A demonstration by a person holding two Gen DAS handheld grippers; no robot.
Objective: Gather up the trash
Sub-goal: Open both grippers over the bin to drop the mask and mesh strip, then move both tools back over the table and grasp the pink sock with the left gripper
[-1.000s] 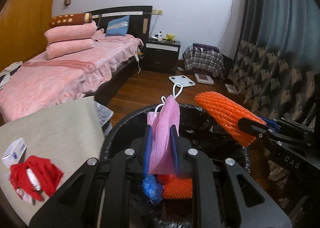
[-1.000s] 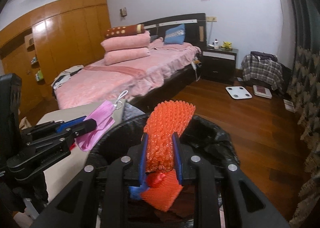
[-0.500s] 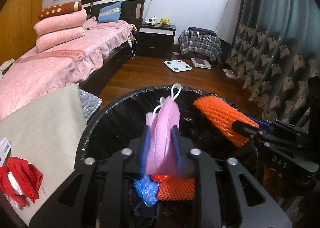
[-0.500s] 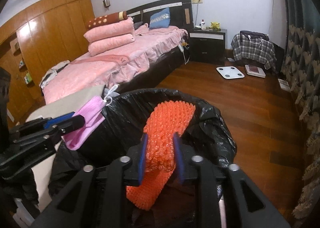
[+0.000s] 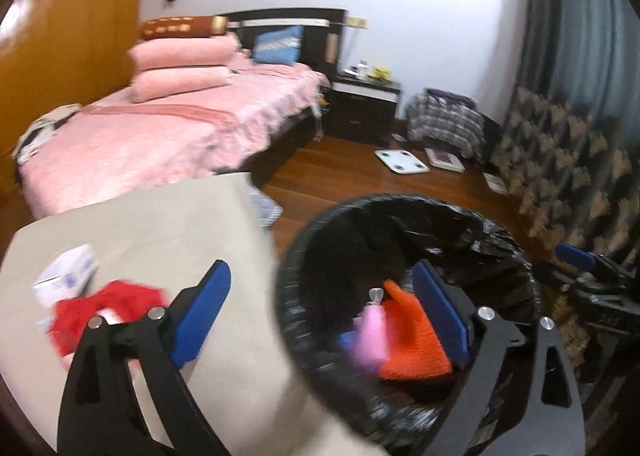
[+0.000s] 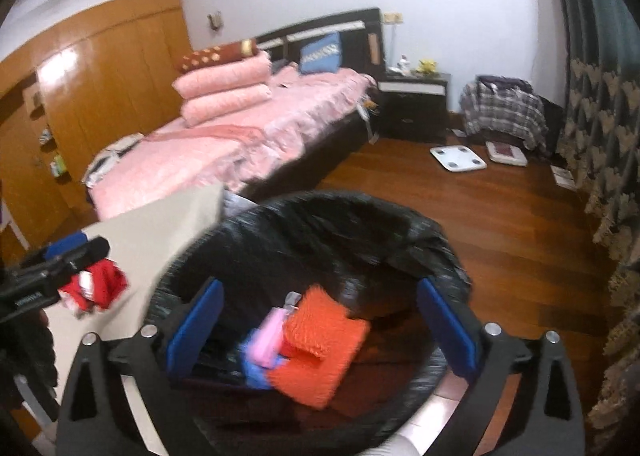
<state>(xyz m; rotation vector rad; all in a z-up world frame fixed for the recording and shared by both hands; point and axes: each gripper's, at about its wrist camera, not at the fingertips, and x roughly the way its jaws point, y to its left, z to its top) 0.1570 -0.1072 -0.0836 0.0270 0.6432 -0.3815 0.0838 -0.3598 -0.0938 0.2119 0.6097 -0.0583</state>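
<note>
A black-lined trash bin (image 5: 404,216) (image 6: 320,216) stands beside a beige table (image 5: 152,224). Inside lie a pink face mask (image 5: 372,340) (image 6: 266,332), orange foam netting (image 5: 416,340) (image 6: 320,340) and a blue scrap (image 6: 254,372). My left gripper (image 5: 324,312) is open and empty, straddling the bin's rim and the table edge. My right gripper (image 6: 320,328) is open and empty above the bin. A red crumpled wrapper (image 5: 104,312) (image 6: 96,288) and a small white box (image 5: 64,276) lie on the table.
A pink bed (image 5: 160,136) fills the left and back. A dark nightstand (image 5: 364,108), a plaid bundle (image 5: 444,124) and a white scale (image 5: 402,162) sit on the wooden floor beyond. A patterned curtain (image 5: 568,160) hangs on the right.
Both grippers have opened. The pink mask and the orange netting have dropped into the bin. The left gripper has swung left toward the table.
</note>
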